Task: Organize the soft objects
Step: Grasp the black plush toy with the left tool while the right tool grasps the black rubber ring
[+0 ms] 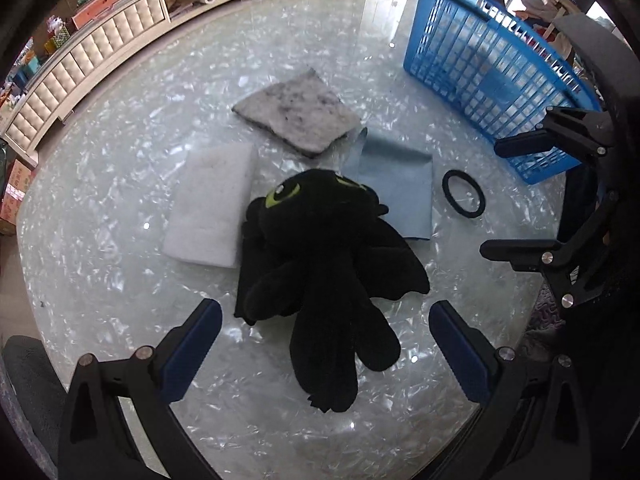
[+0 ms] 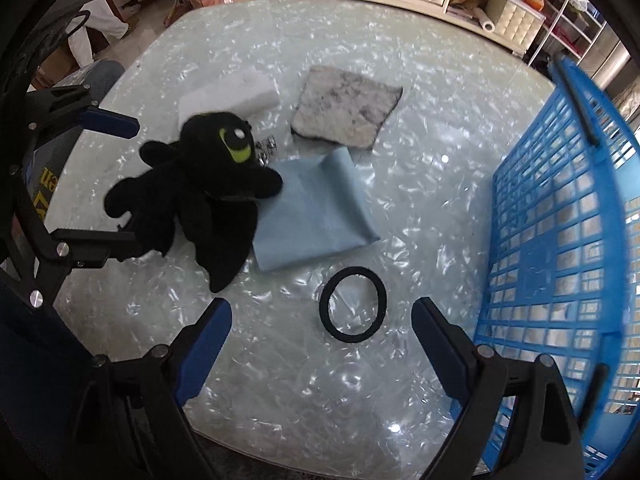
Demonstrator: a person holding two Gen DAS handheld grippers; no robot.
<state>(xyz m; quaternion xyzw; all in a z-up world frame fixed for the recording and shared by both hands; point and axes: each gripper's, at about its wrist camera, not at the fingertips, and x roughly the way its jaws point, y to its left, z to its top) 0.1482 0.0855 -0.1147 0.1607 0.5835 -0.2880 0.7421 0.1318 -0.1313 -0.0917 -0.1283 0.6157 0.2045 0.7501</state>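
Here, over a pearly glass table (image 1: 100,208) before a cream tufted cabinet (image 1: 100,52), I hold both grippers (image 1: 325,344) (image 2: 322,340) spread wide, empty; black plush dragon (image 1: 320,256) lies centre, apparently overlapping blue cloth (image 2: 316,216).

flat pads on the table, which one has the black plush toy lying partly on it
The light blue cloth: the black plush toy overlaps its edge. The white foam pad and the grey felt square lie uncovered.
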